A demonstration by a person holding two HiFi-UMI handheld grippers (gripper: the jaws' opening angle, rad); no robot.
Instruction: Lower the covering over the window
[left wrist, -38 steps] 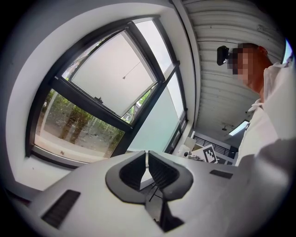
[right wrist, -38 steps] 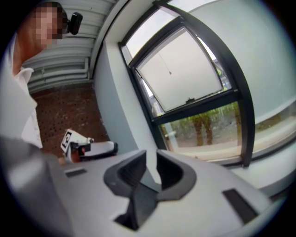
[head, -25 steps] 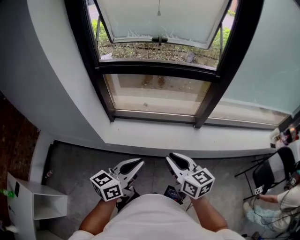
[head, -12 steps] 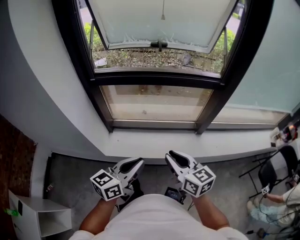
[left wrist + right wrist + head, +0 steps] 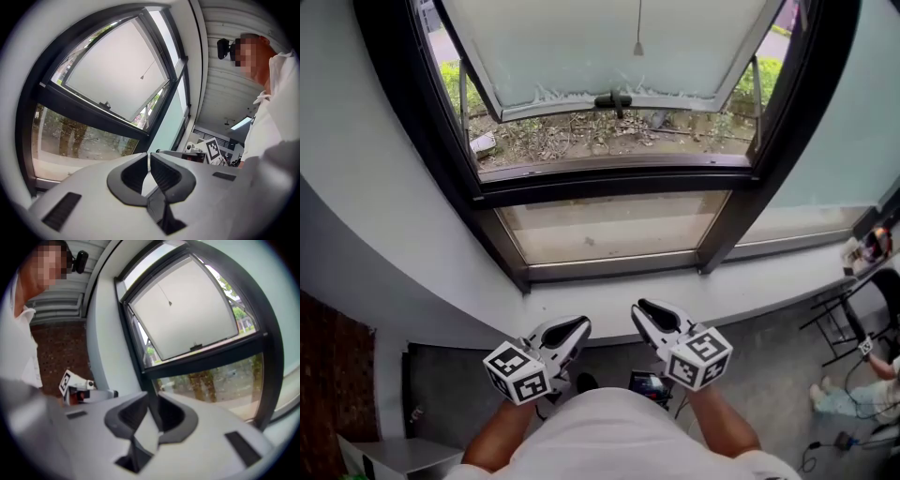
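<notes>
The black-framed window (image 5: 609, 178) has its frosted sash (image 5: 609, 47) tilted outward, handle (image 5: 612, 99) at its lower edge. A thin pull cord with a small weight (image 5: 638, 47) hangs in front of the sash; the cord also shows in the left gripper view (image 5: 141, 77) and the right gripper view (image 5: 169, 303). The covering itself is out of view above. My left gripper (image 5: 572, 326) (image 5: 149, 154) is shut and empty. My right gripper (image 5: 649, 312) (image 5: 153, 397) stands slightly open with nothing between its jaws. Both are held near my waist, short of the sill.
A white sill (image 5: 675, 295) runs under the window. A folding chair (image 5: 862, 309) and a seated person's legs (image 5: 844, 398) are at the right. A white shelf corner (image 5: 394, 459) sits at the bottom left, a small device (image 5: 649, 384) on the floor by my feet.
I have come closer to the window: it fills more of the head view and the sill sits nearer the grippers. The shelf has slid almost out of view. Both grippers keep their pose.
</notes>
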